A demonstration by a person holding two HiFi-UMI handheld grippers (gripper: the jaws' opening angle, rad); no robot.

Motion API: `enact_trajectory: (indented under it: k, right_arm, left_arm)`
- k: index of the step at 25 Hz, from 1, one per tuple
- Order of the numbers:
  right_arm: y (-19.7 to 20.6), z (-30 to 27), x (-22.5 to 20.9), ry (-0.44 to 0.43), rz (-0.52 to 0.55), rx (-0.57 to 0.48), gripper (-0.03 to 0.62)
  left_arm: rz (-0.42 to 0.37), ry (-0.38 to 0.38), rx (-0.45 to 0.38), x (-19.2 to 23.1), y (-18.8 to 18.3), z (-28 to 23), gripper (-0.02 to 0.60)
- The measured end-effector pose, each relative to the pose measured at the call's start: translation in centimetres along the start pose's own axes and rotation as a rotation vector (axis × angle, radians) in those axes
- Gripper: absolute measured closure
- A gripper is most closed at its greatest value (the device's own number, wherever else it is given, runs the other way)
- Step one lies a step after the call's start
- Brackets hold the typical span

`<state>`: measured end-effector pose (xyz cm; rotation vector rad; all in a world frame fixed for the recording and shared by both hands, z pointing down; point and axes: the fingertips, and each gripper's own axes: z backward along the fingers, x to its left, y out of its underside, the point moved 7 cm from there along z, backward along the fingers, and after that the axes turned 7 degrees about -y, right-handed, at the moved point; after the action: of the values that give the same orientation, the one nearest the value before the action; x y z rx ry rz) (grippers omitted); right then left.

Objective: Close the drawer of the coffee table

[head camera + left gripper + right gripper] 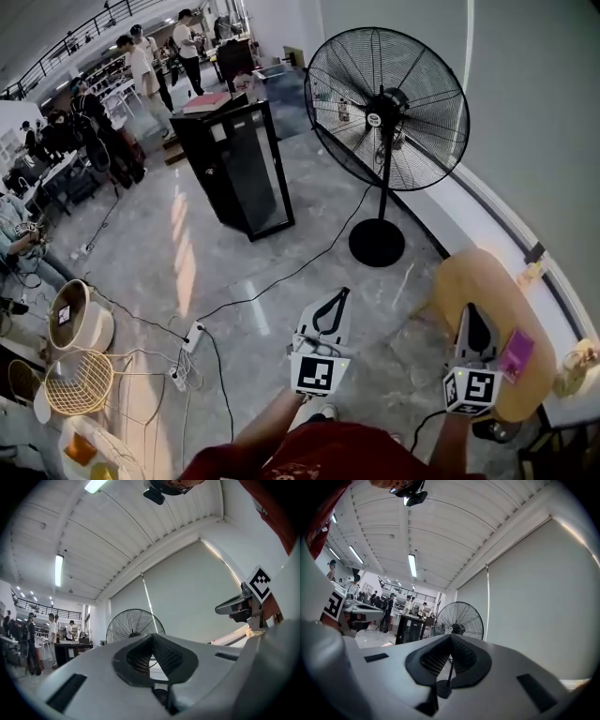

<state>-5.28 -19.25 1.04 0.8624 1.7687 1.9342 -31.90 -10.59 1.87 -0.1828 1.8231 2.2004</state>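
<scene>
Hovering fully closed, left tongs and right tongs hold nothing.

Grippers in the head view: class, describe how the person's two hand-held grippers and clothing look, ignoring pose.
The left gripper and right gripper match: pale grey bodies tapering to pointed jaws lined in black. Each carries a white cube printed with black square markers. A thin black cable trails from the right one. The person wears a dark red top.
</scene>
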Motion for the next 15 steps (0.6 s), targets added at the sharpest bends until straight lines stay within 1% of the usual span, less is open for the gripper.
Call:
enact_trajectory:
  k: [4,10,14,15]
  right_arm:
    - [0.32,0.33,-0.34,0.0,-0.009,0.007,0.597]
    - [0.27,0.47,-0.58,-0.007,-0.008,0.009,0.597]
    - [0.16,0.43,-0.53,-0.015,-0.004,0.009,0.597]
    - [0.1,0.47,-0.49,-0.018,-0.002,0.008,0.597]
  left_arm:
    - [-0.005,0.004,-0.002,-0.47,-0.14,0.02,0.574]
    - [0.008,-0.012,0.009,-0.7,-0.23,0.26,0.574]
    - [0.058,-0.03,0.035,-0.93,-0.14,0.55,0.574]
    - [0.06,-0.033,0.036,-0.95,-0.18,0.64,0.574]
